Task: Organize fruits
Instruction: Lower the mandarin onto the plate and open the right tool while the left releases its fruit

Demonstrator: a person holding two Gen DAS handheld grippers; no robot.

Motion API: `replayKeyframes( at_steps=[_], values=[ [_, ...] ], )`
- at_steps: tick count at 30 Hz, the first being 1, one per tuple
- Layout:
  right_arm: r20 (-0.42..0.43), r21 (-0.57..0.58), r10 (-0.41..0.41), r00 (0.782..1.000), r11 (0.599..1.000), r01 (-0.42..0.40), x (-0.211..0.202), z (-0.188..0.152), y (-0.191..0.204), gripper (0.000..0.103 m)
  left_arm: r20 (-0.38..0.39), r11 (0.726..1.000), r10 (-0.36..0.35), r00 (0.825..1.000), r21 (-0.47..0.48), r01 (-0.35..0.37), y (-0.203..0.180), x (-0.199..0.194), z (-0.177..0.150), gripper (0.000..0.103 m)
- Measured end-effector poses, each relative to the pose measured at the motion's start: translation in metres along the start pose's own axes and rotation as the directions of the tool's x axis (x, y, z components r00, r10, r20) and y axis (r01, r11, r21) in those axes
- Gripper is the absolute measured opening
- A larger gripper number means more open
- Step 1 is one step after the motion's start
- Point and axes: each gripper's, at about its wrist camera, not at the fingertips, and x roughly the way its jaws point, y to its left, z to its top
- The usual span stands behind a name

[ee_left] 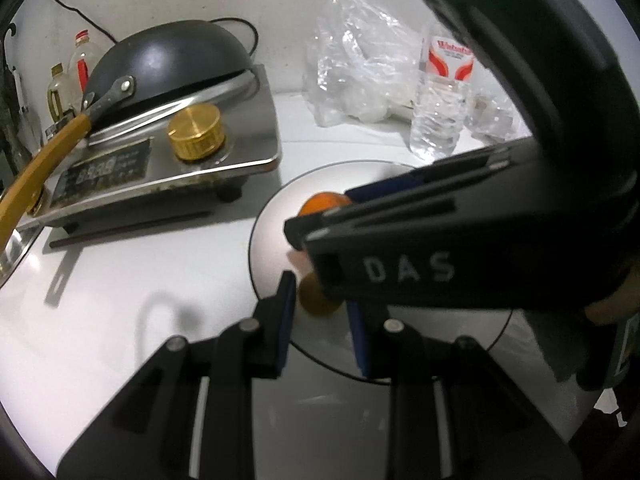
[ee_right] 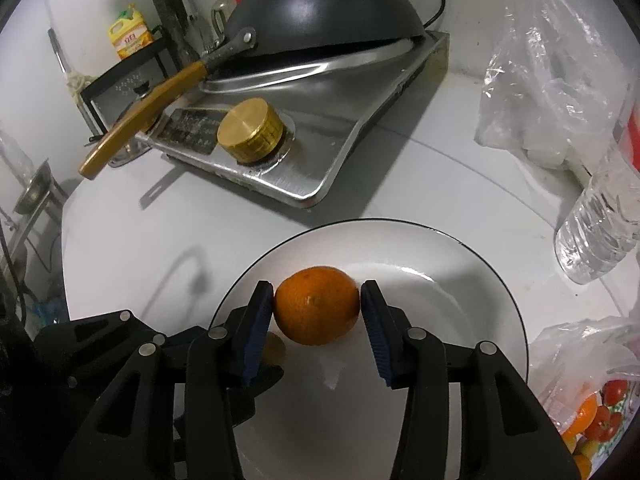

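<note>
An orange point(ee_right: 316, 305) sits between the blue pads of my right gripper point(ee_right: 318, 300), just above a white plate point(ee_right: 460, 292) with a thin black rim; the pads touch its sides. In the left wrist view the orange point(ee_left: 322, 203) peeks out behind the right gripper's body, over the same plate point(ee_left: 272, 248). My left gripper point(ee_left: 324, 300) hovers over the plate's near edge with its jaws apart around a brownish round fruit point(ee_left: 316, 300); contact is unclear. That fruit shows faintly behind my right gripper's left finger point(ee_right: 274, 346).
A steel induction cooker point(ee_right: 320, 152) with a gold knob point(ee_right: 250, 130) carries an upturned black wok point(ee_right: 320, 12) at the back left. A water bottle point(ee_right: 600, 220) and clear plastic bags point(ee_right: 552, 80) stand right. A bag of fruits point(ee_right: 592, 416) lies at the lower right.
</note>
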Motion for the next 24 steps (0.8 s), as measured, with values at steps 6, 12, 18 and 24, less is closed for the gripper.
replayKeyframes(
  at_steps=[6, 12, 18, 24],
  values=[
    [0.031, 0.005, -0.009, 0.999, 1.000, 0.009, -0.017, -0.001, -0.002, 0.053, 0.002, 1.000, 0.017, 1.000, 0.004, -0.017, -0.004, -0.004, 0.000, 0.031],
    [0.059, 0.009, -0.023, 0.998, 1.000, 0.023, -0.038, -0.006, -0.003, 0.053, 0.023, 1.000, 0.026, 0.999, 0.008, -0.027, -0.010, -0.014, 0.004, 0.035],
    [0.107, 0.016, -0.051, 0.993, 0.999, 0.050, -0.072, -0.015, -0.009, 0.053, 0.044, 0.999, 0.039, 0.998, 0.009, -0.039, -0.017, -0.028, 0.007, 0.051],
    [0.145, 0.024, -0.082, 0.986, 0.997, 0.080, -0.103, -0.028, -0.017, 0.053, 0.067, 0.999, 0.050, 0.996, 0.008, -0.050, -0.031, -0.043, 0.009, 0.051]
  ],
)
